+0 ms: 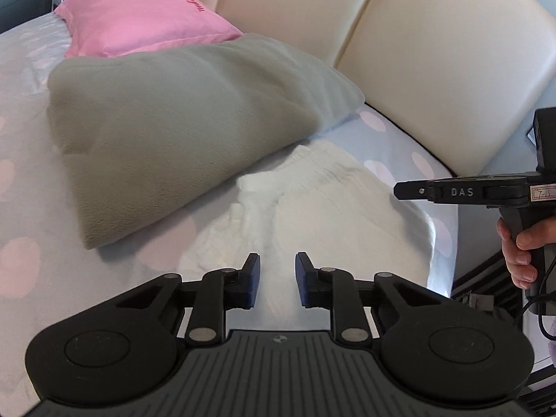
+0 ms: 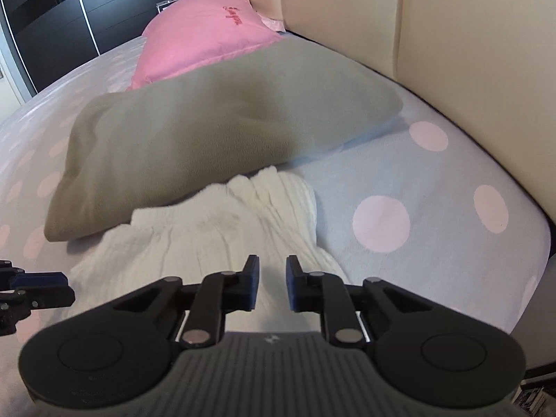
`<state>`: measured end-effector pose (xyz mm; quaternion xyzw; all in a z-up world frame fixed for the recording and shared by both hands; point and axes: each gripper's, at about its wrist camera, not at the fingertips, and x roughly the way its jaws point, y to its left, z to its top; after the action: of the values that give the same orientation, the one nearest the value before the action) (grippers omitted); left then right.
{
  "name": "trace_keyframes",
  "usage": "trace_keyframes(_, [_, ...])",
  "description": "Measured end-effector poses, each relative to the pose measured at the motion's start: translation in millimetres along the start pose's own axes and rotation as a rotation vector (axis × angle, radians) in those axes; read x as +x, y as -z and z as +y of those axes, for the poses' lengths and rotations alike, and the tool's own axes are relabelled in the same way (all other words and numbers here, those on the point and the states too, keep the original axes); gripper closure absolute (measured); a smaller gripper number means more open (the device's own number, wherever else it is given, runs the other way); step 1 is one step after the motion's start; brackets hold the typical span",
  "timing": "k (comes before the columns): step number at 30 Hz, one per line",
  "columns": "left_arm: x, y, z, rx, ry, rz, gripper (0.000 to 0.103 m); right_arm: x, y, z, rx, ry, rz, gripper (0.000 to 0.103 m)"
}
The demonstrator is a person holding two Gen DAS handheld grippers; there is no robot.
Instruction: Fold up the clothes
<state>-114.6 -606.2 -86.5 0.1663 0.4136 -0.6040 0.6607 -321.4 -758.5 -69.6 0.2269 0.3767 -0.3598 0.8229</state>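
A white crinkled garment (image 1: 312,201) lies on the polka-dot bed sheet (image 1: 392,146), its gathered end toward a grey pillow. My left gripper (image 1: 277,279) is open and empty, hovering over the garment's near part. My right gripper (image 2: 272,283) is open and empty too, over the same garment (image 2: 222,229). The right gripper also shows side-on at the right of the left wrist view (image 1: 399,189), held by a hand. The left gripper's tip shows at the left edge of the right wrist view (image 2: 66,290).
A grey pillow (image 1: 180,121) lies just beyond the garment, a pink pillow (image 1: 139,17) behind it. A cream padded headboard (image 1: 434,52) runs along the right. The bed's edge drops off at the near right (image 2: 535,278). Dark wardrobes (image 2: 52,10) stand far left.
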Motion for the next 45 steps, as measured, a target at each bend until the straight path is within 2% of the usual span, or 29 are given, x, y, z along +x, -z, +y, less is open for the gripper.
trace_keyframes(8, [52,-4,15,-0.002,-0.069,0.057,0.085,51,13,-15,0.087,0.001,0.033,0.094])
trace_keyframes(14, [52,-2,18,0.006,-0.064,0.045,0.085,25,15,-7,0.095,0.013,0.015,0.093])
trace_keyframes(17, [31,3,10,0.020,-0.070,0.029,0.085,9,16,-3,0.098,0.022,0.006,0.087])
trace_keyframes(20, [7,8,0,0.032,-0.075,0.010,0.084,-7,17,2,0.100,0.031,-0.002,0.070])
trace_keyframes(25, [-33,18,-16,0.053,-0.085,-0.022,0.080,-41,22,13,0.111,0.049,-0.010,0.063])
trace_keyframes(27, [-49,22,-22,0.062,-0.089,-0.034,0.079,-62,27,20,0.125,0.061,-0.005,0.053])
trace_keyframes(28, [-57,24,-26,0.066,-0.091,-0.041,0.075,-73,30,23,0.132,0.066,-0.004,0.050])
trace_keyframes(31, [-80,30,-35,0.080,-0.097,-0.062,0.052,-109,45,36,0.162,0.041,-0.021,0.043])
trace_keyframes(34, [-98,35,-43,0.108,-0.109,-0.108,0.051,-147,63,52,0.201,0.022,-0.070,0.035])
trace_keyframes(35, [-104,37,-46,0.118,-0.113,-0.123,0.051,-160,70,59,0.212,0.021,-0.091,0.029])
trace_keyframes(38, [-122,43,-53,0.146,-0.124,-0.170,0.049,-194,96,82,0.212,0.070,-0.201,0.026])
trace_keyframes(40, [-134,46,-59,0.165,-0.132,-0.200,0.046,-207,113,94,0.221,0.115,-0.243,0.026])
trace_keyframes(44, [-158,54,-69,0.204,-0.147,-0.257,0.041,-219,144,110,0.261,0.162,-0.285,0.025])
trace_keyframes(45, [-159,57,-71,0.215,-0.151,-0.252,0.040,-219,150,113,0.270,0.174,-0.289,0.025])
